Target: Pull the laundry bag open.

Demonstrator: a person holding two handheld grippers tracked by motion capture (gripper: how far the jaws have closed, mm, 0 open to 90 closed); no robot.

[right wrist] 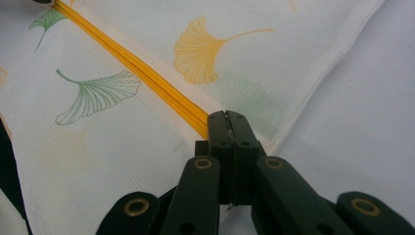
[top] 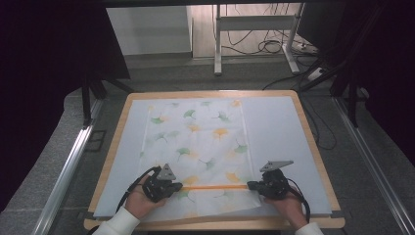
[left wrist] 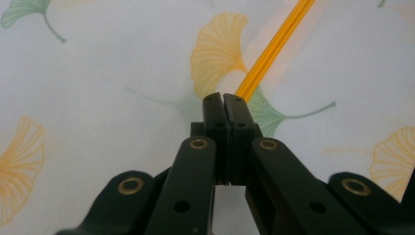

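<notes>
A white mesh cloth (top: 195,142) printed with green and yellow ginkgo leaves lies spread on the table. An orange zipper (top: 213,186) runs across its near part, taut between my two grippers. My left gripper (top: 180,186) is shut on the zipper's left end; in the left gripper view the closed jaws (left wrist: 224,98) meet where the orange zipper (left wrist: 274,46) starts. My right gripper (top: 249,185) is shut on the right end at the cloth's edge; in the right gripper view the jaws (right wrist: 226,116) pinch the zipper (right wrist: 137,68) there.
A pale blue mat (top: 279,127) covers the wooden table (top: 313,147) beneath the cloth. Metal rails run along both sides of the table. Beyond the far edge are a white frame's legs (top: 218,44) and cables on the floor.
</notes>
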